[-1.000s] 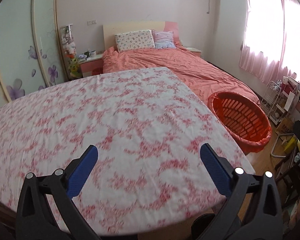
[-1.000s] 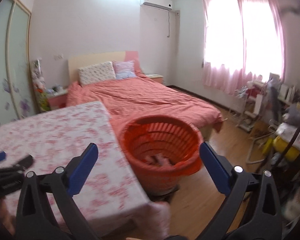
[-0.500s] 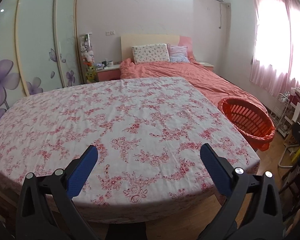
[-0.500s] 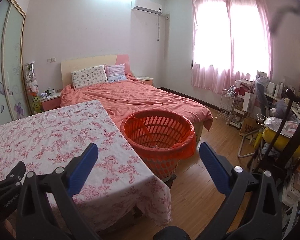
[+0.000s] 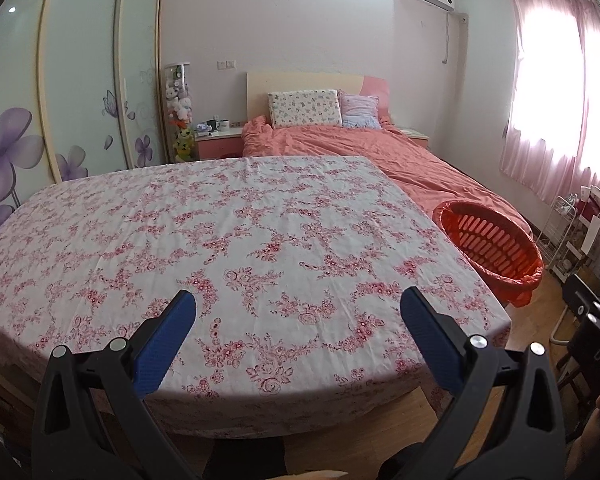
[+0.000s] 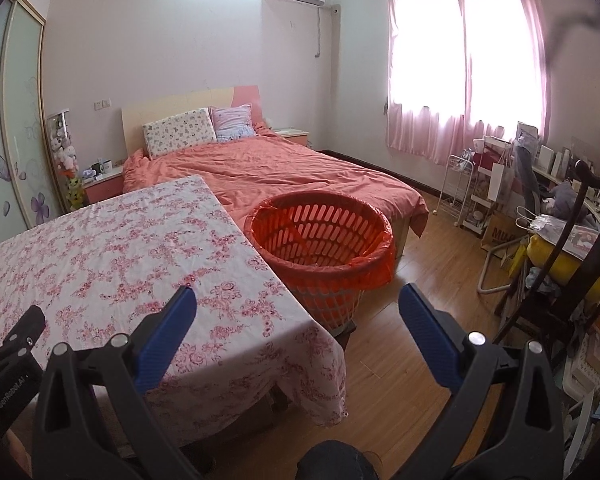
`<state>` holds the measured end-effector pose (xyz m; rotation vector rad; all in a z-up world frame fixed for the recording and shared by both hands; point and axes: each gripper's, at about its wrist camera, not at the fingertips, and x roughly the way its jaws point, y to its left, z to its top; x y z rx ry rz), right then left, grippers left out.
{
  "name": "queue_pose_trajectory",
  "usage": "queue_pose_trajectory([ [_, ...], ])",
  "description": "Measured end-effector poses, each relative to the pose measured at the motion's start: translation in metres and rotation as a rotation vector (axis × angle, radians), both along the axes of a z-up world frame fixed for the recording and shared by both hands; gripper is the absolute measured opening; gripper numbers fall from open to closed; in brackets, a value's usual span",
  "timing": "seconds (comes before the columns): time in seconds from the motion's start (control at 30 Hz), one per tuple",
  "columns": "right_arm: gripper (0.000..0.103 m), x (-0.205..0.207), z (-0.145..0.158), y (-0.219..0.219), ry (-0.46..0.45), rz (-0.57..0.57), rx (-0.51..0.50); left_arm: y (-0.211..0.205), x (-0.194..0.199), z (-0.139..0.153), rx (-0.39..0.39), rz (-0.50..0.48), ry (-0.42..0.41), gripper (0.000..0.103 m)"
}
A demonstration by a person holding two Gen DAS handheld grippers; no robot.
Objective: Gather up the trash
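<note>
A bedroom: the floral tablecloth [image 5: 260, 240] fills the frame's centre with no trash visible on it, and the orange basket [image 6: 320, 240] stands just right of centre. Left gripper [image 5: 298, 308] and right gripper [image 6: 298, 304] both gape wide, holding nothing. Probably finished; scan slowly before stopping.

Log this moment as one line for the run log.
left hand-held gripper: open, empty | right hand-held gripper: open, empty | floral tablecloth: no trash visible | orange basket: beside table, red liner

The left hand-held gripper [image 6: 8, 364] body reads "GenRobot.AI"; the right hand-held gripper [image 5: 598, 354] body shows "DAS".
</note>
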<state>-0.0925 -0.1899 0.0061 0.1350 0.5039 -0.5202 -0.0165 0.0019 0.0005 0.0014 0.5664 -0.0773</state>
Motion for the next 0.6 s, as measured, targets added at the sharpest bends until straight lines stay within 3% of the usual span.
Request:
queue_pose_trajectory([
  [0.6, 0.099, -0.0002, 0.0014, 0.0014, -0.002, 0.009, -0.004, -0.0014, -0.0067, 0.0078, 0.004, 0.006, -0.035, 0.101],
])
